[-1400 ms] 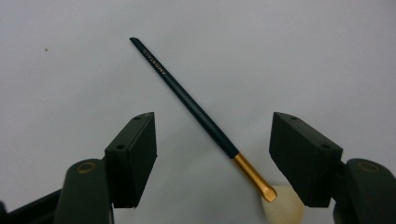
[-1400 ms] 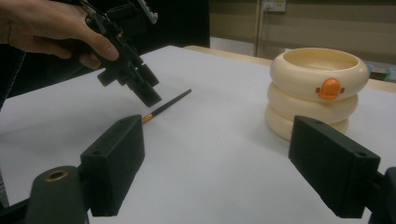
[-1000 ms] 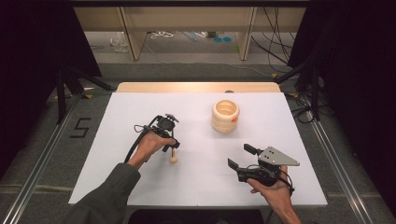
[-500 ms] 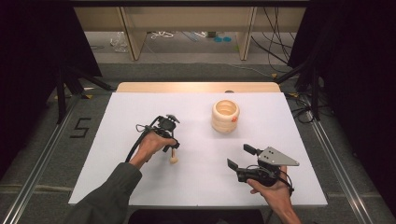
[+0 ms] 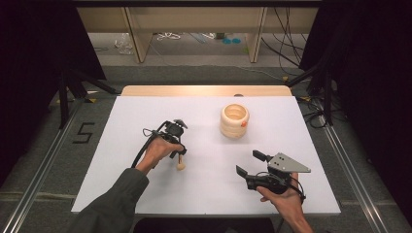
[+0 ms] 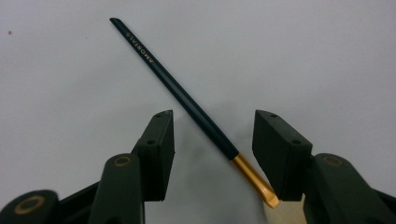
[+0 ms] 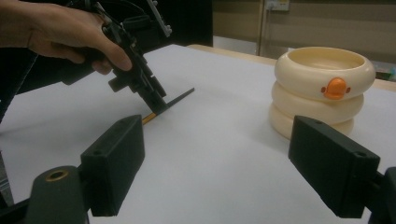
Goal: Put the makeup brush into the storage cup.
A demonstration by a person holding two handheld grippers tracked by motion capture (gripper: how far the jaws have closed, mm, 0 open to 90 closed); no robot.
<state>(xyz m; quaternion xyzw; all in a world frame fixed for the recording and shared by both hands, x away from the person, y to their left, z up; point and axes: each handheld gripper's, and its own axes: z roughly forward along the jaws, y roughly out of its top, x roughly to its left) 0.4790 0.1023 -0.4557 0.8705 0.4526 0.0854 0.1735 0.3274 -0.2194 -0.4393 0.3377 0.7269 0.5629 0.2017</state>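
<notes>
A dark-handled brush (image 6: 180,95) lies slantwise between the left gripper (image 6: 212,144)'s spread jaws — unpinched; the right gripper (image 5: 251,164), also spread, waits well apart.

A slim dark-blue brush handle with a gold metal ferrule (image 6: 187,100) lies slantwise on the white table surface (image 6: 303,56), passing between the parted black jaws of the left gripper (image 6: 213,154); the ferrule end sits close by the right-hand jaw.
</notes>
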